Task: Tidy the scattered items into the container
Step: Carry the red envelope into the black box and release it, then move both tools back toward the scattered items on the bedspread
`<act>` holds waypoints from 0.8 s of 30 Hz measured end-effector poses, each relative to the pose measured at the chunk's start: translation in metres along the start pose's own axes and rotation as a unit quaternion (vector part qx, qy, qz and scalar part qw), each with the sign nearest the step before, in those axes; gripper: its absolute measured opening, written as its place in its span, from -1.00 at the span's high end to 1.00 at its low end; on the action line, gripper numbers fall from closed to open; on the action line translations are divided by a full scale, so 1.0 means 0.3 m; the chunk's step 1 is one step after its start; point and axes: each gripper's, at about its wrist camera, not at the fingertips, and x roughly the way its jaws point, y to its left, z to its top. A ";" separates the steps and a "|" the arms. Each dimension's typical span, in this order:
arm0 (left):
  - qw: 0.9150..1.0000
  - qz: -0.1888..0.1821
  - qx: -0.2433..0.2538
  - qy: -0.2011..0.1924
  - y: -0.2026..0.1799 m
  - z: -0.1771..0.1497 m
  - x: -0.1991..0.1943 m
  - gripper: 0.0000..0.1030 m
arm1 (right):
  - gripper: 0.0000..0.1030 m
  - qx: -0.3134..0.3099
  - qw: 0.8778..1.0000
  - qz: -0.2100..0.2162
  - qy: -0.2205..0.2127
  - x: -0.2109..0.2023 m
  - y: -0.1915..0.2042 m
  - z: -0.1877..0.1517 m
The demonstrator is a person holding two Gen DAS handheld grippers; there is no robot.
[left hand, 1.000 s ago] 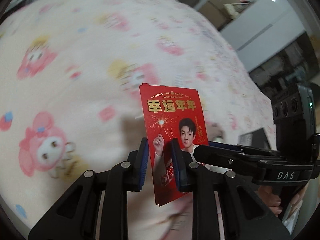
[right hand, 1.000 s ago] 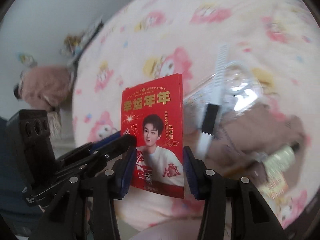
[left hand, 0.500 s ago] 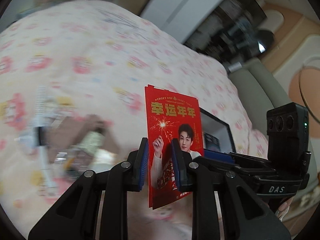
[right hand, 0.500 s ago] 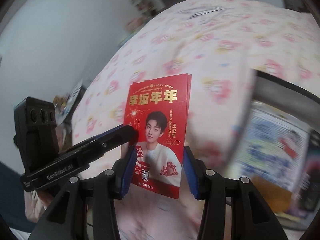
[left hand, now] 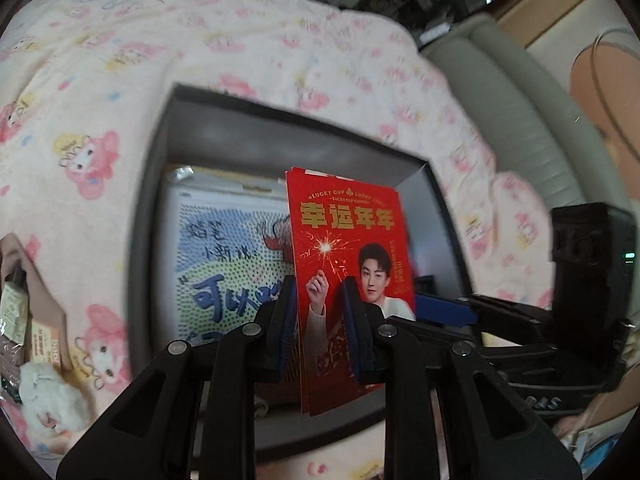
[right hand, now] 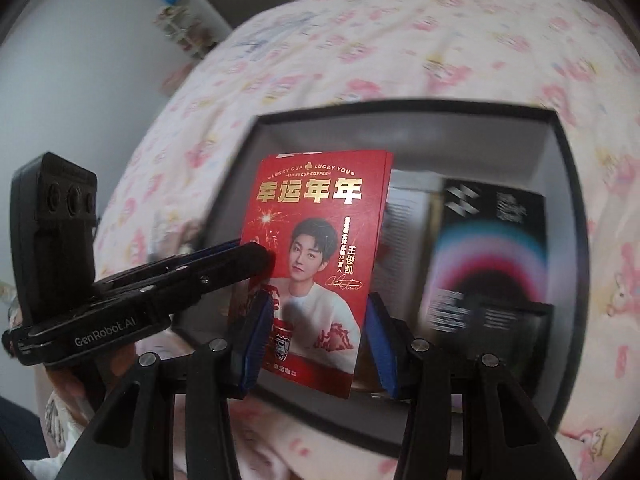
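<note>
A stack of red printed cards (left hand: 348, 248) stands upright, held over an open dark grey box (left hand: 156, 184) on the bed. My left gripper (left hand: 320, 320) is shut flat on the stack's faces. My right gripper (right hand: 316, 336) is shut across the stack's (right hand: 320, 240) side edges, over the same box (right hand: 568, 160). The left gripper's fingers (right hand: 224, 264) reach in from the left in the right wrist view; the right gripper's body (left hand: 588, 280) shows at the right in the left wrist view. The box holds a white-and-blue packet (left hand: 224, 256) and a dark booklet (right hand: 488, 256).
The bed has a cream blanket with pink cartoon prints (left hand: 100, 80). Left of the box lie a brown pouch with small packets (left hand: 24, 312) and a white fluffy toy (left hand: 48, 396). A grey sofa (left hand: 516, 92) is behind the bed.
Both grippers have swung with the red cards from the open blanket and the scattered pouch to above the open box, which now fills both views. The hold on the cards is unchanged.
</note>
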 end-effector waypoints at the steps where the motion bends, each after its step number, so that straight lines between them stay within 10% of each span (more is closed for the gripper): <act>1: 1.000 0.001 -0.002 0.008 -0.005 -0.003 0.022 0.59 | 0.15 0.000 1.000 -0.006 0.004 0.001 -0.015 0.001; 8: 0.996 0.054 -0.001 0.064 -0.018 -0.049 0.137 0.54 | 0.15 0.043 0.997 -0.005 0.057 0.088 -0.123 -0.027; 14: 0.997 0.071 -0.014 0.023 -0.020 -0.087 0.082 0.54 | 0.15 0.025 0.996 -0.084 -0.013 -0.013 -0.100 -0.029; 24: 0.998 0.066 0.007 0.018 -0.036 -0.094 0.001 0.50 | 0.15 0.020 0.992 -0.122 0.007 -0.002 -0.074 -0.079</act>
